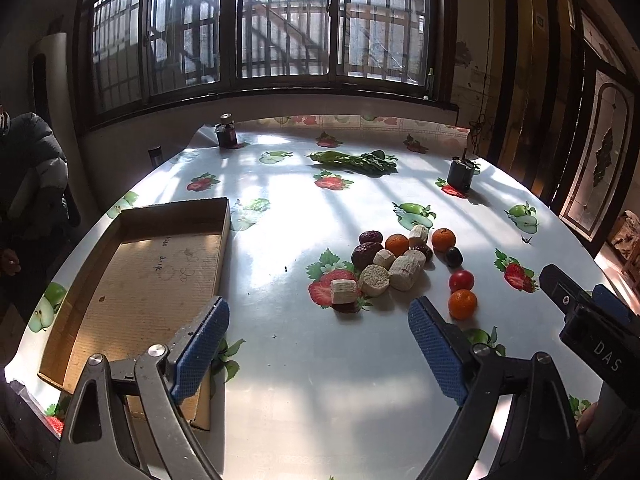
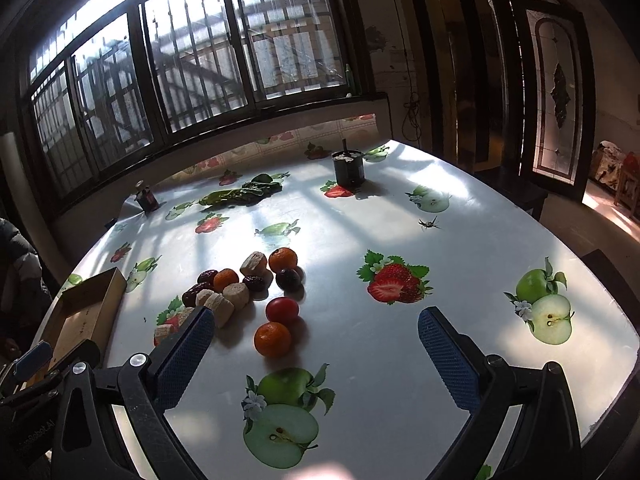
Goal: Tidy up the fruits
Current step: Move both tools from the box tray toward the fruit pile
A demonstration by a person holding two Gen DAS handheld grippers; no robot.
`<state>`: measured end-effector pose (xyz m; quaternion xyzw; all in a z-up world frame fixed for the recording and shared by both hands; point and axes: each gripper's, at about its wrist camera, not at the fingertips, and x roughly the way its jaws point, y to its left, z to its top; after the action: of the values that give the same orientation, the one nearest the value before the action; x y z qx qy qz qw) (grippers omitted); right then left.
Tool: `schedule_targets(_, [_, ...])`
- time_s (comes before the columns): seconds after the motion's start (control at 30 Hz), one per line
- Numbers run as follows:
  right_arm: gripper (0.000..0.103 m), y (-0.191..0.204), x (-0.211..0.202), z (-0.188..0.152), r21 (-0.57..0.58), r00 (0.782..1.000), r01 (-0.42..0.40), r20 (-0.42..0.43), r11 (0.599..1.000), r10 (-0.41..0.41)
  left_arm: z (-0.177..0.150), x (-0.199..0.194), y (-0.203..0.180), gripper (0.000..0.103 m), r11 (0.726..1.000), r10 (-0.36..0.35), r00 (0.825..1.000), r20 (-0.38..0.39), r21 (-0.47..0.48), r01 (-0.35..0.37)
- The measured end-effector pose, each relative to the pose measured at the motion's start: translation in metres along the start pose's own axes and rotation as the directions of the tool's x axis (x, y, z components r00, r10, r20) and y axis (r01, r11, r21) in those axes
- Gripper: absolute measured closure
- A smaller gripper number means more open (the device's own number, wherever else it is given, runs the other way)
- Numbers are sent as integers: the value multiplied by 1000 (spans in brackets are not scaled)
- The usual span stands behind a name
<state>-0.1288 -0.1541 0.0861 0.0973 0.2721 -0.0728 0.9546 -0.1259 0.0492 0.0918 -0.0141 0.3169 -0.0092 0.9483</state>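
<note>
Above table (image 1: 304, 380): left claw (image 1: 318, 348) wide apart, empty; right claw (image 2: 316, 354) wide apart, empty.

Fruit-print table (image 1: 320, 380), cardboard tray (image 1: 144, 276), fruit pile (image 1: 400, 264), leafy greens (image 1: 354, 161), two dark jars (image 1: 461, 174)

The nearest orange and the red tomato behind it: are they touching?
Cannot tell. In both wrist views the nearest orange and red tomato sit edge to edge, with no clear gap or contact.

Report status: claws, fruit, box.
Left claw and right claw open, empty. Fruit pile loose on table. Cardboard box holds nothing. Nothing blocking.
</note>
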Motion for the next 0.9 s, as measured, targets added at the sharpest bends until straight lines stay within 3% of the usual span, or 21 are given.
schedule_targets(0.2, [0,-3,-11,-3,-3,1000,2,19,1000,-2,-6,-3,1,15,1000,-14,1000,-9,1,14])
schedule_targets(0.33, [0,-2,-10,-8,-7,1000,-2,2,1000,2,-9,-2,0,15,996,-91,995,-26,-13,91])
schedule_targets(0.43, [0,-2,-9,-13,8,1000,-18,-17,1000,18,-11,11,0,15,972,-229,969,-93,-65,224])
schedule_targets(0.5, [0,-2,-8,-14,15,999,-23,-28,1000,24,-15,25,0,15,957,-284,948,-143,-109,270])
schedule_targets(0.6, [0,0,-6,-17,13,999,-22,-36,1000,23,-23,43,7,15,957,-277,941,-195,-143,252])
schedule_targets(0.8, [0,5,-5,-19,6,998,-33,-43,999,34,-32,67,33,15,973,-177,946,-271,-189,128])
schedule_targets(0.9, [0,7,-2,-21,3,998,-37,-54,999,38,-31,68,45,15,981,-112,956,-270,-185,62])
